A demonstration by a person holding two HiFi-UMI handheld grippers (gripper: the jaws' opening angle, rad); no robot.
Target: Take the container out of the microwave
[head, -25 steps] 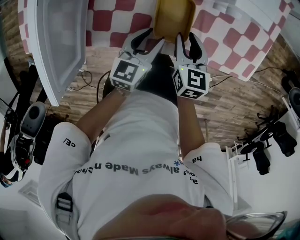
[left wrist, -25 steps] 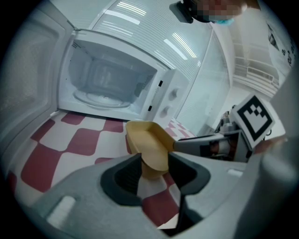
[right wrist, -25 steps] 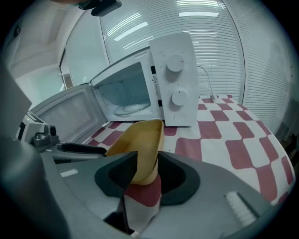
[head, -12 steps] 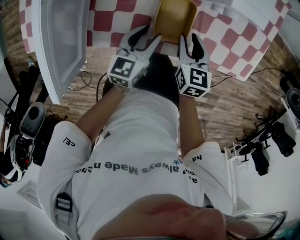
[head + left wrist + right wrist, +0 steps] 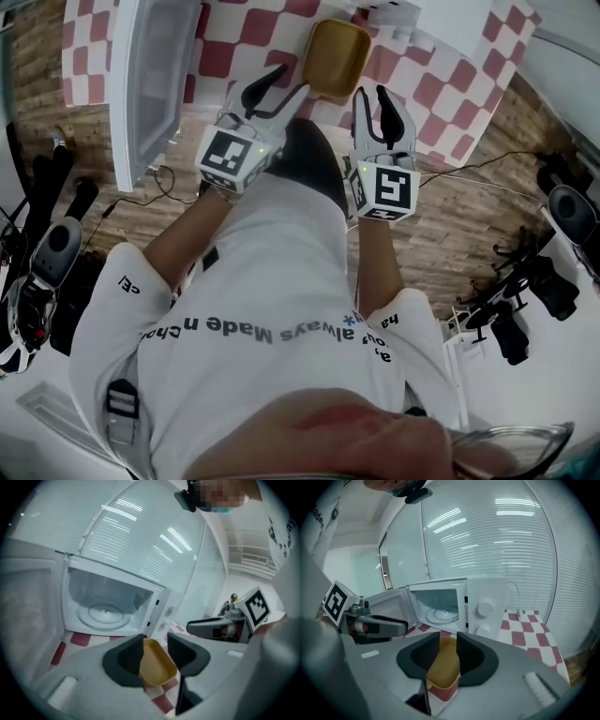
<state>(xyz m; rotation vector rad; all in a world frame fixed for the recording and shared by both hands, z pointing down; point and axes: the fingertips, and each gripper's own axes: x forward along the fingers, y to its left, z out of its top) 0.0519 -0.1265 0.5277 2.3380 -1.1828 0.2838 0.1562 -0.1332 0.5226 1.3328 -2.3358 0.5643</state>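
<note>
Mustard-yellow and shallow, the rounded plastic container (image 5: 337,58) is lying open side up on the red-and-white checked tablecloth (image 5: 441,66) in the head view. The white microwave door (image 5: 150,84) is hanging open to its left. The grey-and-white left gripper (image 5: 291,82) is hovering just beside the container's near left corner, and the matching right gripper (image 5: 371,97) is sitting a little short of its near edge. Both are being held out by a person in a white printed T-shirt (image 5: 262,309).

In the left gripper view, the black pads (image 5: 132,657) are standing apart and closing, with nothing pinched between them. The container is showing through the gap, resting on the cloth beyond (no pad is pressing on it). Behind it the white microwave oven (image 5: 159,611) is standing open, its round glass turntable (image 5: 104,612) bare. The right gripper is reaching in from the right at about the same level.

In the right gripper view, this gripper's jaws are also apart and closing on nothing. The container is lying on the cloth past the pads, in front of the oven's open cavity and just beside its panel with two white knobs (image 5: 485,607). The left gripper is showing at the left edge.
</note>
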